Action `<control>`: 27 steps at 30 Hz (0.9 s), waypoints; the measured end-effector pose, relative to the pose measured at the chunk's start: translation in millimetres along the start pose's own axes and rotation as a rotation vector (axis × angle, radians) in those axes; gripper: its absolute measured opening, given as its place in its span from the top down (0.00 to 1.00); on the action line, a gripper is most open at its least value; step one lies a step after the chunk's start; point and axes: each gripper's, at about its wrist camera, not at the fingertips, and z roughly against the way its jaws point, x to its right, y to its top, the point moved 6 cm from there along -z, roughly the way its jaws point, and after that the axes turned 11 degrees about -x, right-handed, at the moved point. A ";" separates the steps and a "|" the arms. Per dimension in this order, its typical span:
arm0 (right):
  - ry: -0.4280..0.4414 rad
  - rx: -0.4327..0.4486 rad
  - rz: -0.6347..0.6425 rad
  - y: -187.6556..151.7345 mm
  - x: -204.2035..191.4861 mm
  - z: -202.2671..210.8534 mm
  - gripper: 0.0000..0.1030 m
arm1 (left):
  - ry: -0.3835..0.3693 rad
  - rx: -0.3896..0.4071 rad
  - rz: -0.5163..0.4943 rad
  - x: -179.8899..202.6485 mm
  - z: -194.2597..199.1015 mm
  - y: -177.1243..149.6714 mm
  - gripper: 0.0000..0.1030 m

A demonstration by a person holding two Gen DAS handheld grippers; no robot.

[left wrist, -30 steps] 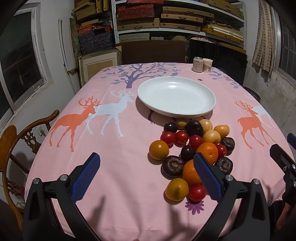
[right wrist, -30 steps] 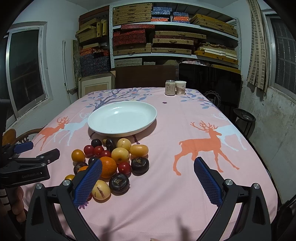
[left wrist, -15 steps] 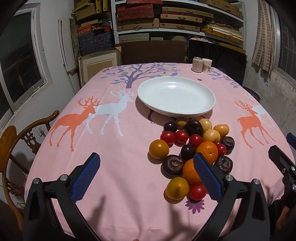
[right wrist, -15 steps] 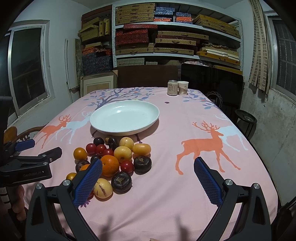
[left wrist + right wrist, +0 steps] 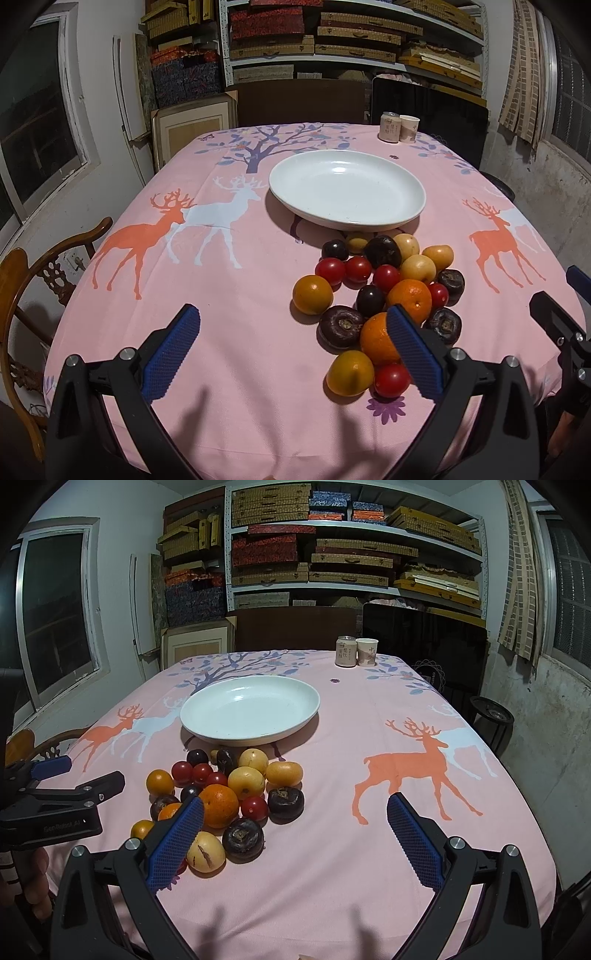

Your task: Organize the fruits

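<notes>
A pile of fruit (image 5: 384,295) lies on the pink tablecloth just in front of an empty white plate (image 5: 347,188): oranges, red tomatoes, yellow fruits and dark purple ones. The pile (image 5: 229,794) and the plate (image 5: 251,709) also show in the right wrist view. My left gripper (image 5: 291,345) is open and empty above the near table edge, its right finger over an orange (image 5: 378,338). My right gripper (image 5: 295,834) is open and empty, its left finger at the pile's near edge.
A can (image 5: 345,651) and a paper cup (image 5: 367,651) stand at the far end of the table. A wooden chair (image 5: 26,291) stands at the left. Shelves with boxes (image 5: 332,550) fill the back wall.
The right gripper has drifted slightly left and forward toward the pile. The left gripper has barely moved.
</notes>
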 end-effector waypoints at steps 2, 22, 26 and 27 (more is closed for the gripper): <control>0.003 -0.003 0.000 -0.1 0.4 -1.3 0.03 | -0.002 -0.005 -0.005 1.0 -2.1 -0.4 0.04; 0.014 -0.043 -0.064 -4.0 17.2 -20.9 0.03 | -0.015 -0.104 -0.254 15.4 -57.7 -48.4 0.17; 0.006 -0.031 -0.062 -2.9 18.8 -18.9 0.03 | -0.042 -0.129 -0.267 21.9 -67.0 -49.3 0.37; 0.006 -0.034 -0.066 -3.2 20.0 -19.5 0.03 | -0.052 -0.131 -0.269 23.5 -67.7 -48.9 0.40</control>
